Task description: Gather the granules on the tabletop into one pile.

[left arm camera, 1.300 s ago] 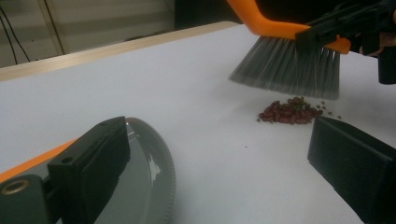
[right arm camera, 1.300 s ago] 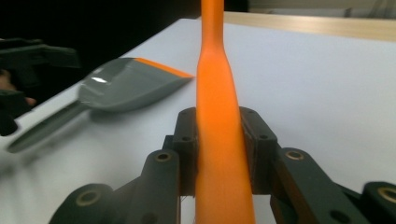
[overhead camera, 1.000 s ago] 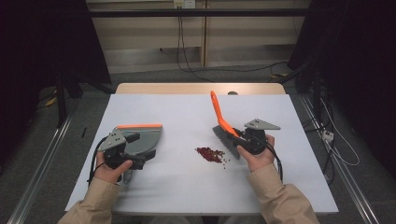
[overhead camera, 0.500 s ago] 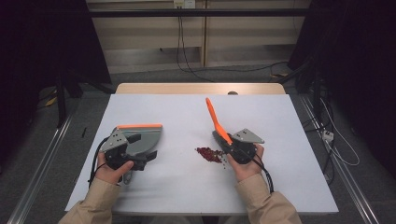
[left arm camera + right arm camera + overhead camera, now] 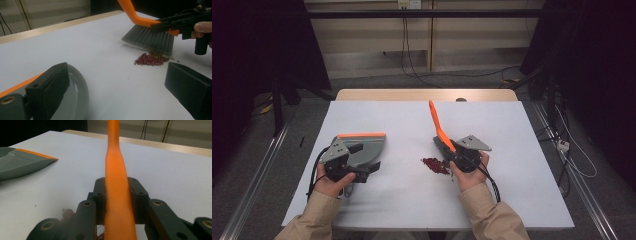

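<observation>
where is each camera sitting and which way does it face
High view: above the person's side, looking forward and down on the table; both forearms, left gripper and right gripper show.
Left gripper view: rides the left gripper, facing the beans and brush; its own jaws show.
Right gripper view: rides the right gripper, looking along the brush handle clamped in its jaws.
Shared: the dustpan shows in the high and right gripper views.

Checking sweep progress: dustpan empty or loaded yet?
Empty. In the left tool view the dustpan tray is bare grey, and the red beans lie in a pile on the table beside the brush bristles.
</observation>
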A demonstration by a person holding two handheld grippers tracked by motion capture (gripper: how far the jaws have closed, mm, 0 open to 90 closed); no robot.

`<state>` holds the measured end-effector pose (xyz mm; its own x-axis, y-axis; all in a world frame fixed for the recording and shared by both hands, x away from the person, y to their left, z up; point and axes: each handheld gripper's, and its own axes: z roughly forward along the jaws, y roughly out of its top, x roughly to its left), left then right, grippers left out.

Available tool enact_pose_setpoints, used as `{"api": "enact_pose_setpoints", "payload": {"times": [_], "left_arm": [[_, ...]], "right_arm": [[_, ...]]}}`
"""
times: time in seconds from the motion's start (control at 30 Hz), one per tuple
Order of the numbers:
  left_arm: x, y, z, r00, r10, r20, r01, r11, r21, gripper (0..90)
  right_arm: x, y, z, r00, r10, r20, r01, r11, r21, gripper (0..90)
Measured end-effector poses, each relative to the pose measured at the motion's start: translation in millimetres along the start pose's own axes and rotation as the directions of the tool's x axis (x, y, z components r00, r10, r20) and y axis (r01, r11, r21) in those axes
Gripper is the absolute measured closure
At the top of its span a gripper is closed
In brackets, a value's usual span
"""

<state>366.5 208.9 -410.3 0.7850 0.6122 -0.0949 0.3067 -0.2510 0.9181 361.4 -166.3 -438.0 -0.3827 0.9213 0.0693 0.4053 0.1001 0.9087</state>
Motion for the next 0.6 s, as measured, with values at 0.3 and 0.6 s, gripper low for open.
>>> {"api": "enact_pose_setpoints", "payload": {"times": [0.3, 0.6], "left_arm": [[-1.3, 0.4, 0.0, 1.0, 0.01, -0.001, -0.01, 1.0, -0.002, 5.6], [-2.1, 1.1, -0.6, 1.0, 0.005, -0.001, -0.005, 1.0, -0.003, 5.6]], "right_arm": [[-5.3, -2.6, -19.8, 0.9977, -0.044, 0.051, 0.044, 0.999, -0.006, 71.1], [10.9, -8.5, -7.4, 0.9978, -0.058, 0.032, 0.057, 0.998, 0.013, 71.1]]}}
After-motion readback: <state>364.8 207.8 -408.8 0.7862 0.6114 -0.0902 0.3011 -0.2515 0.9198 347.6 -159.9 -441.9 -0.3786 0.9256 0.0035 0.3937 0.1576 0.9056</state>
